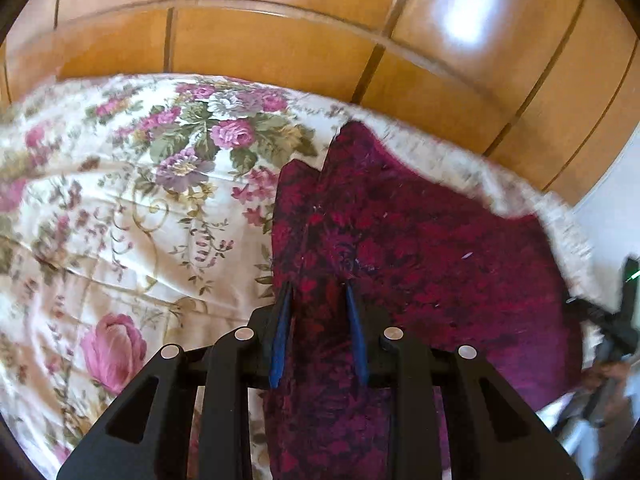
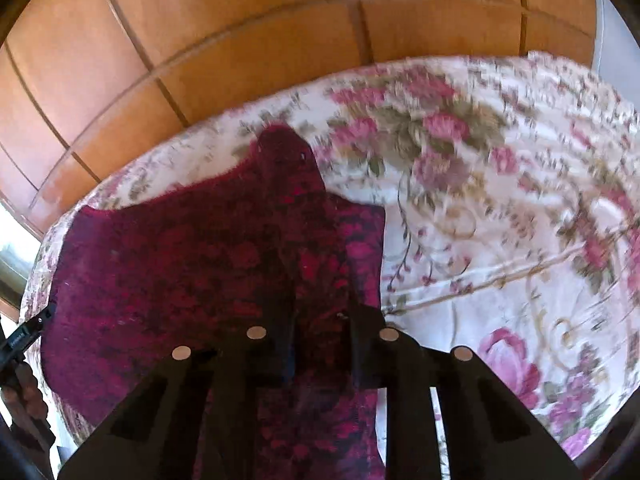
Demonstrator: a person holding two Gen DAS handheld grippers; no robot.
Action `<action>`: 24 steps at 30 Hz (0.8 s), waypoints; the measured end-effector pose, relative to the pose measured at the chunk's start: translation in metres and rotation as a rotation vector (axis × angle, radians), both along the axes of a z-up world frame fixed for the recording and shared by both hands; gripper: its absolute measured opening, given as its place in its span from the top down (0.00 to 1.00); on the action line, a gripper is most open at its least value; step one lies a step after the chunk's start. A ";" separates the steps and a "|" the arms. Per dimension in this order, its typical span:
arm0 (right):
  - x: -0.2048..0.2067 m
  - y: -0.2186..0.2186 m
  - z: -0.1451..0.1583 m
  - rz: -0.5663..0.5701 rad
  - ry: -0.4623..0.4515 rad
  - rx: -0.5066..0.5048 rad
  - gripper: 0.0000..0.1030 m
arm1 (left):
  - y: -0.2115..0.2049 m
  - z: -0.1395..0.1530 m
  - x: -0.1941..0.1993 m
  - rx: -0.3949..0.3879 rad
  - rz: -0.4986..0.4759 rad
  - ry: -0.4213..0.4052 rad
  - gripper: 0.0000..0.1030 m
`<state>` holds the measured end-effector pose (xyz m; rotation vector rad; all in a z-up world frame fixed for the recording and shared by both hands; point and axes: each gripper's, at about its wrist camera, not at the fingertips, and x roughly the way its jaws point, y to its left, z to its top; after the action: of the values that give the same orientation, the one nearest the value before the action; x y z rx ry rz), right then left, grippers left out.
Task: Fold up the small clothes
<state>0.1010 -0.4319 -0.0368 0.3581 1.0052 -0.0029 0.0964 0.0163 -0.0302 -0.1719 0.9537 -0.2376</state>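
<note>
**Both Grippers Closed on Dark Red Garment Over Floral Bedspread**

Wooden panelling [image 1: 280, 40] fills the far background, well beyond both sets of fingers.

A cream floral bedspread [image 1: 120, 208] spreads beneath and ahead of the fingers, extending to the left of the left gripper and to the right of the right gripper.

The dark red patterned garment [image 1: 420, 240] lies on the bedspread, reaching ahead of the fingertips in both views. From the left wrist it spreads mainly to the right of the fingers; from the right wrist, mainly to the left.

Left gripper [image 1: 318, 290]: blue-padded fingers [image 1: 280, 332] stand narrowly apart with a raised fold of the garment running between them; they appear to grip it.

Right gripper [image 2: 320, 300]: fingers narrowly apart, garment cloth bunched between them, apparently gripped. Motion blur limits certainty.
</note>
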 end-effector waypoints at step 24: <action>0.032 0.077 0.018 0.055 -0.095 -0.179 0.14 | -0.014 0.050 -0.009 0.258 0.067 -0.175 0.58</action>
<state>0.1326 -0.3546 -0.0184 0.1650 0.9125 -0.0253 0.0871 0.0023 0.0202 0.0531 0.7952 -0.0650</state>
